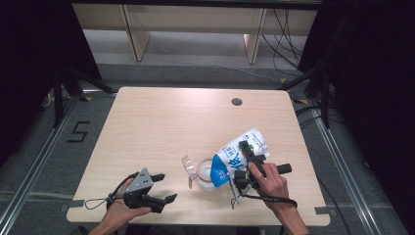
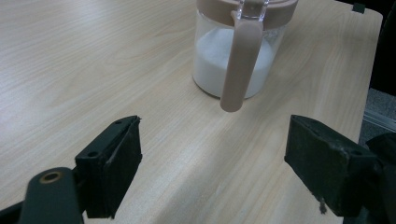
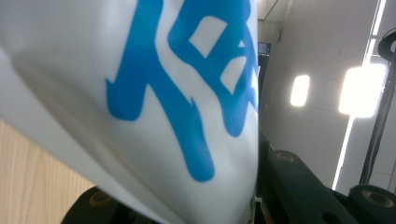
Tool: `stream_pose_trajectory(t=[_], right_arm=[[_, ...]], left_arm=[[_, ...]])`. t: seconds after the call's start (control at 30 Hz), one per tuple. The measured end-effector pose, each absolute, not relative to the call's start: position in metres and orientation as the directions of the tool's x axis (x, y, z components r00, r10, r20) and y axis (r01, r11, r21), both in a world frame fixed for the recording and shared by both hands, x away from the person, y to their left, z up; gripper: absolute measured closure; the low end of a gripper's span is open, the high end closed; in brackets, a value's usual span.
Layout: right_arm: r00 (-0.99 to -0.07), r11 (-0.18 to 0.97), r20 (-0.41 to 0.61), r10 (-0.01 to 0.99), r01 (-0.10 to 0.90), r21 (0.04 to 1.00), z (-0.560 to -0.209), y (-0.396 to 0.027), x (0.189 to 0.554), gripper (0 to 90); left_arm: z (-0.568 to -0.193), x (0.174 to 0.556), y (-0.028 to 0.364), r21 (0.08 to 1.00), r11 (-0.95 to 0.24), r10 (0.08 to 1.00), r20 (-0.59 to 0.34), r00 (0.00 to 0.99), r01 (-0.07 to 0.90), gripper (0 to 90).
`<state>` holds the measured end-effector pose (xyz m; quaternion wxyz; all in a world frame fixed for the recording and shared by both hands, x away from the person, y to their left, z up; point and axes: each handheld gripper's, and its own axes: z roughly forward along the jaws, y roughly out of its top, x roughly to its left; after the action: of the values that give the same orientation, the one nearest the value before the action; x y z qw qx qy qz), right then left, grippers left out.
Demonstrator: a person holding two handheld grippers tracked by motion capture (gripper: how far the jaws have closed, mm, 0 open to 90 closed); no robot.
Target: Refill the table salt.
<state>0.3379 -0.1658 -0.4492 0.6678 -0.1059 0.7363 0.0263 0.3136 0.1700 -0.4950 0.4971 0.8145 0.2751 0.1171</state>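
Lettering in big blue characters runs across the white pouch (image 1: 238, 155), too blurred in the right gripper view to read. Blue at its low end, the pouch lies tilted, long axis running from far right down to near left, its blue end over the open jar (image 1: 203, 172) of white powder near the table's (image 1: 161, 122) near edge. The right gripper (image 1: 243, 166) clamps the pouch. The left gripper (image 1: 164, 188) rests at near left, jaws wide apart, holding nothing.

Left tool (image 1: 161, 188) gapes; right tool (image 1: 244, 164) clamped, tilted.
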Motion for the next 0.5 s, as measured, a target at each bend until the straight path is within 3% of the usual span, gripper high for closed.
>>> stream_pose_trajectory(t=[0.5], right_arm=[[-0.077, 0.974, -0.989, -0.125, -0.198, -0.107, -0.4502, -0.1655, 0.3383, 77.5]], left_arm=[[-0.495, 0.3134, 0.1698, 0.875, -0.352, 0.566, -0.085, 0.82, 0.334, 17.9]])
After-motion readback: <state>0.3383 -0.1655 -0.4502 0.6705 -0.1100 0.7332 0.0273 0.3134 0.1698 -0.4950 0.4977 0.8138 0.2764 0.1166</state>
